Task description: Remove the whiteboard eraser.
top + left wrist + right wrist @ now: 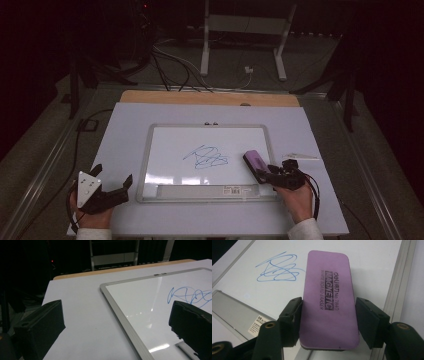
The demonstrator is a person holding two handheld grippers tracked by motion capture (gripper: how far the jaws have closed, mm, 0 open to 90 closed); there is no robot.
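Observation:
A white whiteboard [170, 150] with a grey frame lies on the table, with a blue scribble [207, 157] near its middle. My right gripper [264, 175] is shut on a purple magnetic eraser [255, 161] over the board's lower right corner. In the right gripper view the eraser [328, 302] sits lengthwise between both pads, and the scribble [277, 268] lies beyond it to the left. My left gripper [114, 174] stands open and holds nothing, left of the board near the front edge. Its view looks across the board's frame [117, 305] to the scribble [190, 295].
A grey tray [207, 190] with a label runs along the board's near edge. A slim pale object [300, 156] lies right of the board. The white tabletop [125, 130] ends in a wooden strip [210, 98] at the back. Cables and a stand's legs are on the floor behind.

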